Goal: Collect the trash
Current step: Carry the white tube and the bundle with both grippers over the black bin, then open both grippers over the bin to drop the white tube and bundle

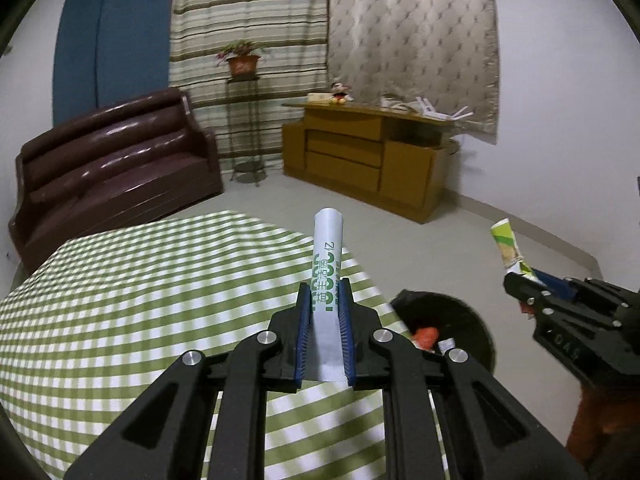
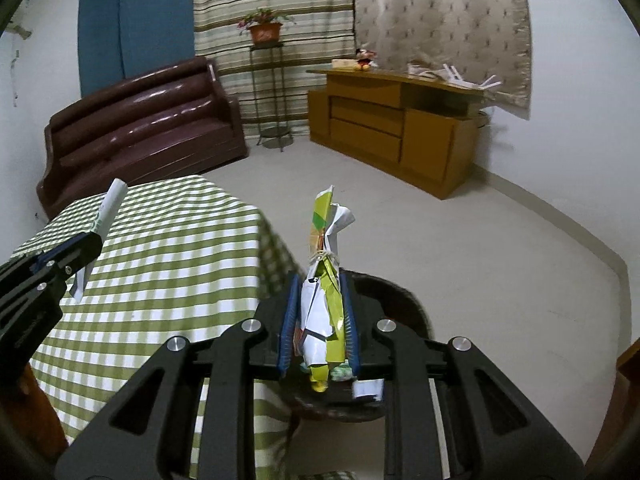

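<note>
My left gripper (image 1: pixel 325 292) is shut on a white paper tube with green print (image 1: pixel 328 256), held above the right edge of the green checked table (image 1: pixel 140 300). It also shows in the right wrist view (image 2: pixel 106 212). My right gripper (image 2: pixel 320 284) is shut on a crumpled yellow-green and white wrapper (image 2: pixel 326 272), held above a dark round bin (image 2: pixel 400 304). The bin (image 1: pixel 460 320) stands on the floor right of the table and holds an orange scrap (image 1: pixel 426 336) and other bits. The right gripper and wrapper (image 1: pixel 508 244) show at the right of the left wrist view.
A brown leather sofa (image 1: pixel 112 168) stands beyond the table. A plant stand (image 1: pixel 244 120) and a wooden cabinet (image 1: pixel 368 160) stand against the curtained far wall. Pale floor (image 2: pixel 460 248) lies between the table and the cabinet.
</note>
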Motion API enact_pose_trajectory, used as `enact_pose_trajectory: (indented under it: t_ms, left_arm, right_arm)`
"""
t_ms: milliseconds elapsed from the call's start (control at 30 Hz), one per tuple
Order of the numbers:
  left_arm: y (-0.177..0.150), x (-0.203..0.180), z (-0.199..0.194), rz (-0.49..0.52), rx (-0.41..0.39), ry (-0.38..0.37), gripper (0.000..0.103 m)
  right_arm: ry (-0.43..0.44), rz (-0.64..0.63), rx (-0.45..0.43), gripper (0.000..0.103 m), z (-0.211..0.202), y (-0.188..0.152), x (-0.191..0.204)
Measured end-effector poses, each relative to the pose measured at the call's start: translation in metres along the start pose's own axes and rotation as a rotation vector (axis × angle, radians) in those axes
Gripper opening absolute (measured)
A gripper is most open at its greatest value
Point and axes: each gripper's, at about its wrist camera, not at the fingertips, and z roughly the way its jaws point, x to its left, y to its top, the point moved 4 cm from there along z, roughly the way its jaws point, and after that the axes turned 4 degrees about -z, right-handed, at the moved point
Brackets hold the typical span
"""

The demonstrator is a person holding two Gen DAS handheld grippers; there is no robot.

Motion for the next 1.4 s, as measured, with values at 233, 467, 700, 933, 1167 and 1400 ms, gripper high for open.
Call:
enact_pose_trajectory:
  t_ms: [233,467,700,933,1167,1400]
  left_arm:
    - [0.005,-0.039,0.019,0.043,-0.005,-0.044,0.015]
    - [0.000,-0.054,0.048,0.052,0.022,-0.054,0.015]
    - [-0.002,-0.060,0.073,0.052,0.054,-0.059,0.015]
    - [-0.004,-0.070,0.091,0.062,0.086,-0.066,0.015]
    - [-0.007,-0.073,0.097,0.070,0.101,-0.063,0.018]
    - [-0.012,-0.072,0.104,0.081,0.127,-0.050,0.024]
  right_arm:
    - [-0.048,0.005,-0.013,0.021,0.003,-0.005,-0.020]
    - [-0.057,0.027,-0.009,0.021,0.011,-0.012,-0.039]
    - [-0.058,0.041,0.006,0.021,0.024,-0.017,-0.045]
    - [-0.062,0.062,0.017,0.021,0.037,-0.018,-0.051]
    - [-0.068,0.069,0.027,0.022,0.049,-0.017,-0.056]
    - [-0.069,0.069,0.044,0.023,0.059,-0.021,-0.057]
